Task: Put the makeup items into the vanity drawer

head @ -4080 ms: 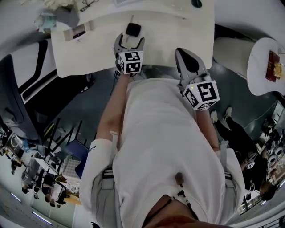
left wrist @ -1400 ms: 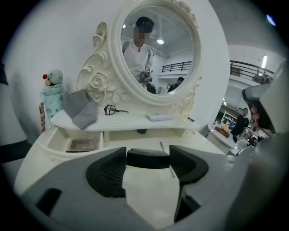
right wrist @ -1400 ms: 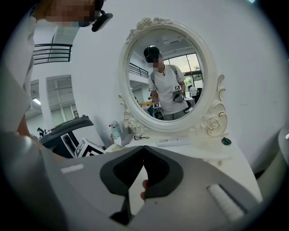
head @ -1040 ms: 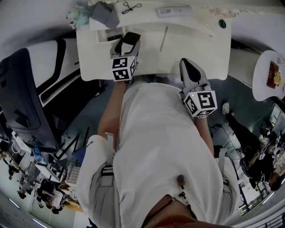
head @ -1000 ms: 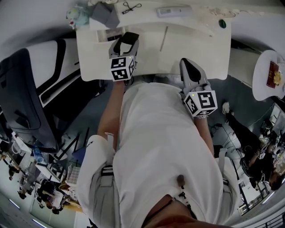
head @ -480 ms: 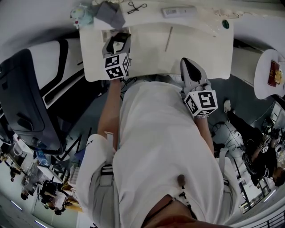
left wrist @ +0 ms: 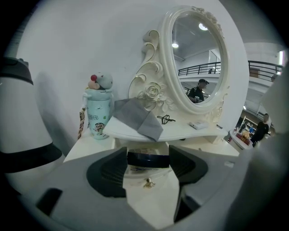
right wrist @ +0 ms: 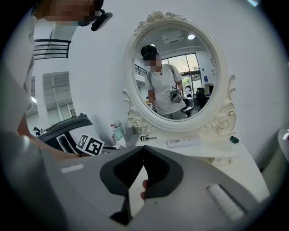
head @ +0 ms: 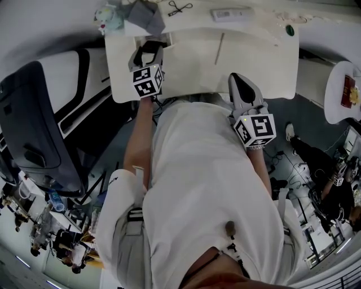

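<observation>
And the left gripper (head: 148, 49) has swung across. A few seconds back it was at the middle of the white vanity table (head: 254, 62); now it's up at the back left corner. The flat round black compact (left wrist: 148, 159) is still clamped between its jaws, which stand fairly wide with both pads against its sides.

Just below the compact is the small white drawer with a gold knob (left wrist: 147, 182). It looks pulled open, so the compact hangs at the drawer's mouth. That's the carry done, I'd say, and only the drop is left. I can't tell whether it's touching the drawer yet.

The right gripper (head: 237, 82) hasn't stirred. It sits well off to the right of the left one at the table's front edge, jaws pressed together and nothing in them.

Quick count:
- One compact, in the grip.
- One thin brown pencil-like stick (head: 219, 48) on the tabletop, to the left gripper's right.
- One black eyelash curler (left wrist: 165, 119), up on the shelf beyond the left gripper.
- One white flat bar-shaped box (head: 230, 14), also on the shelf.
- One small green round piece (head: 290, 29), farthest right.
- One pale blue bottle (left wrist: 98, 119), on the shelf.
- One grey cloth (left wrist: 135, 118), on the shelf.
</observation>
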`<state>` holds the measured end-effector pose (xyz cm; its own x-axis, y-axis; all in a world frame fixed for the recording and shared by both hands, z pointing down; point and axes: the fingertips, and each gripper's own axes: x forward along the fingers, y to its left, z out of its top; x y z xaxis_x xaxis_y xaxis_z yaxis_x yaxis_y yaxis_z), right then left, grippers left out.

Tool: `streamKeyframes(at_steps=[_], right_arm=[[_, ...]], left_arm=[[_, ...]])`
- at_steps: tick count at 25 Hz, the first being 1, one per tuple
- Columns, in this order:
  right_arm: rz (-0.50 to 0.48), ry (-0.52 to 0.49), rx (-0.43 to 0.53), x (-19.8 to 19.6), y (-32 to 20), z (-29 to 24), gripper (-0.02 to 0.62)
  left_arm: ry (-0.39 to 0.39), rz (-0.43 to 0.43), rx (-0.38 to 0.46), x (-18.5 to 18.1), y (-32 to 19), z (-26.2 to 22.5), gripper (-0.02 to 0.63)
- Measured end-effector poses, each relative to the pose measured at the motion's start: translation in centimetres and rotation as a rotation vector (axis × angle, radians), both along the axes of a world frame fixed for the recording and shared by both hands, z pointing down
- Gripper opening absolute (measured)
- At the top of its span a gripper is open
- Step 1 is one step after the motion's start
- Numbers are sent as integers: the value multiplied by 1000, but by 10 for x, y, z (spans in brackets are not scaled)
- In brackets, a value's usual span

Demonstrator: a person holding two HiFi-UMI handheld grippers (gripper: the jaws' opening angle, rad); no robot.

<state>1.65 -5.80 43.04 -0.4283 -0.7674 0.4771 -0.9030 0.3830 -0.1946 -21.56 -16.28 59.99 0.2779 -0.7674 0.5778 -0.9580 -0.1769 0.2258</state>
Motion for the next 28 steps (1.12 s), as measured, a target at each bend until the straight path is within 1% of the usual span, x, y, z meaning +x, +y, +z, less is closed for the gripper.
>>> streamKeyframes(at_steps=[3, 7, 13, 17, 23, 28], right_arm=[[5, 5, -1, -3, 2, 1, 6], [17, 15, -3, -5, 5, 3, 6], [47, 21, -7, -2, 8, 4, 6], [65, 21, -9, 0, 9, 4, 6], [78, 16, -13, 3, 9, 5, 6], [78, 11, -13, 4, 10, 6, 6]], left_arm=[[-10, 1, -13, -3, -1, 7, 296], [-1, 7, -28, -4, -3, 16, 296], [-8, 26, -40, 2, -10, 23, 296], [-34, 36, -40, 3, -14, 26, 298], [-105, 3, -59, 0, -14, 33, 296], [-112, -1, -55, 1, -17, 35, 298]])
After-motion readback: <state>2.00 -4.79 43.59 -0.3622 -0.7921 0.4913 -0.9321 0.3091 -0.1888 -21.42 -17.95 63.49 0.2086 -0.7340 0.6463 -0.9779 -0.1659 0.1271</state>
